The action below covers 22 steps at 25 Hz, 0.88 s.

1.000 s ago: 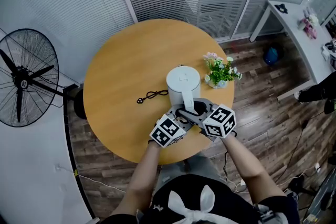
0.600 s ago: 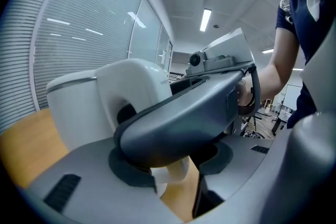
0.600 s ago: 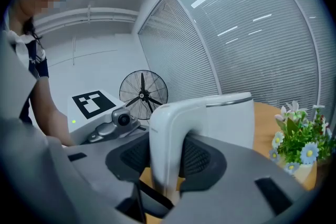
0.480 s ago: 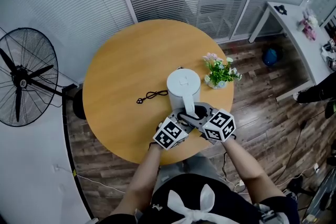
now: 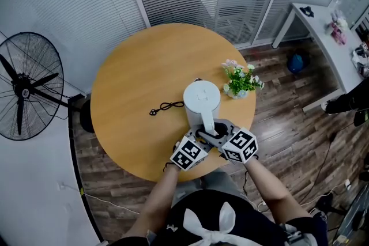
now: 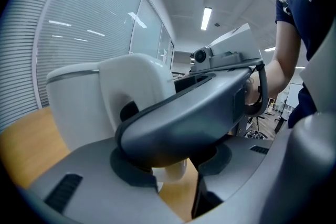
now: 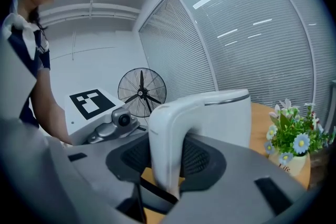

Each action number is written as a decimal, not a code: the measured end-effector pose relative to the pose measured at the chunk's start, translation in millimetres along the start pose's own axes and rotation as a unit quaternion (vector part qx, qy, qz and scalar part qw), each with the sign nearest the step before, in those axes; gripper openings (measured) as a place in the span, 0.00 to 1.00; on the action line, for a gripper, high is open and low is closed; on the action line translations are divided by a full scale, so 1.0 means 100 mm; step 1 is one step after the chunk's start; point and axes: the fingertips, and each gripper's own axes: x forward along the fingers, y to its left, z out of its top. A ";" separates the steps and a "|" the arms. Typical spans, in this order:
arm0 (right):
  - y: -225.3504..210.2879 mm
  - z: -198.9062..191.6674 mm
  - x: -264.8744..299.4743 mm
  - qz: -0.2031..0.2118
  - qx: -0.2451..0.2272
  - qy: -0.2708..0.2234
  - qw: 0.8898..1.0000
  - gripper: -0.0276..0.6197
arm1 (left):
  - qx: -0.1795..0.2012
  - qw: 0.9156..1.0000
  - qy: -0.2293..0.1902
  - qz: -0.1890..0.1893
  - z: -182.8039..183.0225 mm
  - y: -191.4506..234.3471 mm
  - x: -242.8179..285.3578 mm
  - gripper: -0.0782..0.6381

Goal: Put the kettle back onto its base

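Where the round table's (image 5: pixel 132 78) near edge runs under the person's forearms, both grippers reach the white kettle's handle (image 7: pixel 165 134). The right gripper (image 5: pixel 218 131) has its dark ribbed pads pressed in on either side of the handle. The left gripper (image 5: pixel 200 136) sits lower, its jaws a little apart round the handle's lower end, with a sliver of tabletop showing on one side. Each marker cube (image 5: pixel 189 154) bears only black-and-white squares, no words. The kettle (image 5: pixel 202 96) stands upright just beyond the jaws, near the table's right side. A black cable (image 5: pixel 166 106) lies to its left, amid open wood. A flower pot (image 5: pixel 239 80) stands just beside it on the right, near the rim; its print is too small to read. A fan (image 5: pixel 26 86) stands on the floor, well apart.
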 end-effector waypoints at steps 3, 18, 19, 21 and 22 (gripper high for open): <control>0.04 -0.02 -0.03 0.003 -0.007 0.004 1.000 0.30 | -0.004 1.000 -0.006 0.002 0.00 -0.05 -0.01 0.36; 0.14 -0.20 -0.25 -0.015 -0.020 -0.007 1.000 0.30 | 0.016 1.000 -0.004 0.001 -0.08 -0.32 0.06 0.35; 0.16 -0.22 -0.27 -0.017 -0.023 -0.006 1.000 0.30 | 0.016 1.000 -0.004 0.000 -0.09 -0.35 0.06 0.35; 0.20 -0.26 -0.29 -0.021 -0.028 -0.004 0.999 0.30 | 0.016 1.000 -0.004 -0.002 -0.12 -0.39 0.06 0.35; 0.21 -0.28 -0.30 -0.022 -0.030 -0.002 0.999 0.30 | 0.016 1.000 -0.004 -0.003 -0.13 -0.42 0.06 0.35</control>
